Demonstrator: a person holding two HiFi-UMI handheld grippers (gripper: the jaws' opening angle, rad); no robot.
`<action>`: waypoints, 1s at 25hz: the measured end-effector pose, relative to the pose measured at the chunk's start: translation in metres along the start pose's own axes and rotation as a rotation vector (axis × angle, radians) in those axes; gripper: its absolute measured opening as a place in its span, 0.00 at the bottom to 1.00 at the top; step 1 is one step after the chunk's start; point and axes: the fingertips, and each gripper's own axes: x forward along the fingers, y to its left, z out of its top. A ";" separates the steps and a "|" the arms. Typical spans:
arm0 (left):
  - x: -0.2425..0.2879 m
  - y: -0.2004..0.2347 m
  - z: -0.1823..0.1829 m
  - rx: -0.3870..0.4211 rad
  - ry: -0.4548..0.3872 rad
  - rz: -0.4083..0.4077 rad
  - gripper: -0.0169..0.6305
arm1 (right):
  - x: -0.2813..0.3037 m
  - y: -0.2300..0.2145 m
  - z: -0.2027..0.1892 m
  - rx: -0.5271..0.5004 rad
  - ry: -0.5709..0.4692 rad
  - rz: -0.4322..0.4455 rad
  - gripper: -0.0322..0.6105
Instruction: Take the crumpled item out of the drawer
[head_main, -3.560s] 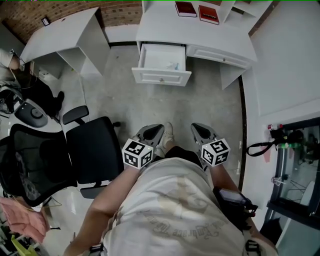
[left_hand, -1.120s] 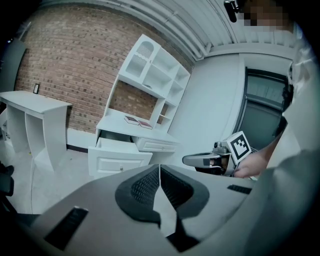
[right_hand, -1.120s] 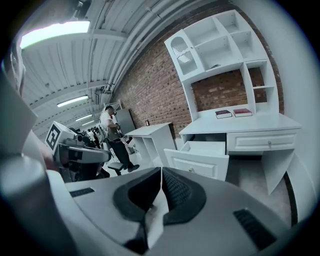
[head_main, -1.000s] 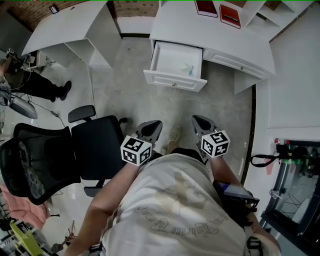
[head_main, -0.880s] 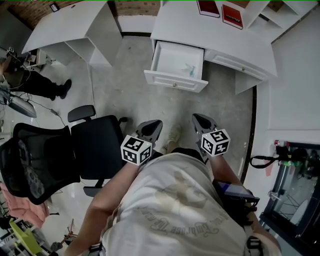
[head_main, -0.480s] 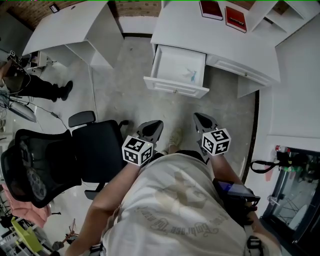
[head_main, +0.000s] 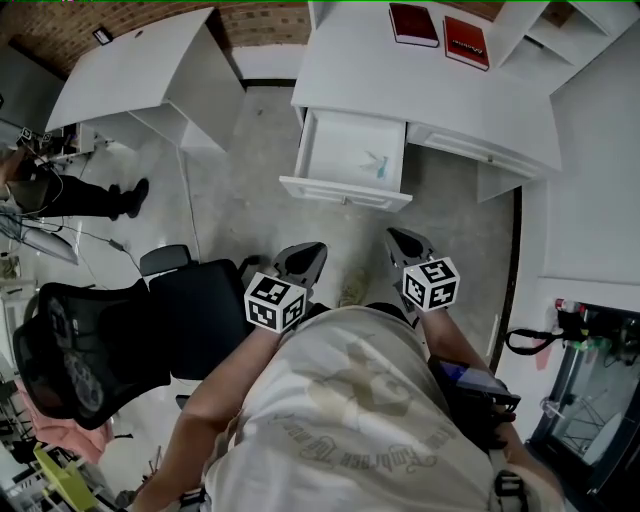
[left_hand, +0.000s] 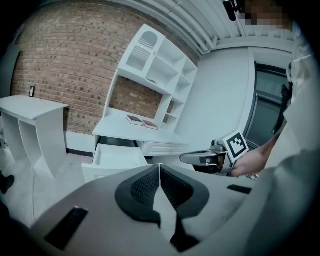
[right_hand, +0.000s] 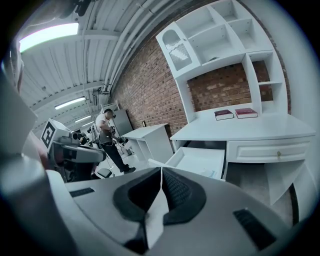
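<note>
The white drawer (head_main: 345, 190) stands pulled out of the desk (head_main: 430, 80), ahead of me on the floor side. A small pale blue-green crumpled item (head_main: 375, 164) lies inside it near the right wall. My left gripper (head_main: 309, 248) and right gripper (head_main: 396, 236) are held side by side in front of my body, well short of the drawer, both shut with nothing between the pads. The left gripper view looks over its closed jaws at the drawer (left_hand: 117, 156) and the right gripper (left_hand: 200, 158). The right gripper view shows the drawer (right_hand: 199, 161) with the item (right_hand: 206, 172).
A black office chair (head_main: 190, 315) stands at my left. A white side desk (head_main: 130, 70) is at the far left, with a person (head_main: 90, 195) beside it. Two red books (head_main: 412, 22) lie on the desk top. A closed drawer (head_main: 480, 150) sits right of the open one.
The desk and open drawer have drawn a little nearer in the head view, and the chair has slid back and left. Both grippers stay shut in front of me.
</note>
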 end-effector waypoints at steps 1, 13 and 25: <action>0.003 0.002 0.003 0.002 0.002 0.005 0.07 | 0.002 -0.003 0.002 0.002 -0.001 0.002 0.09; 0.044 -0.003 0.022 0.035 0.045 -0.009 0.07 | 0.009 -0.040 0.011 0.037 -0.010 0.011 0.09; 0.063 -0.020 0.024 0.071 0.084 -0.052 0.07 | -0.009 -0.060 0.001 0.091 -0.026 -0.035 0.09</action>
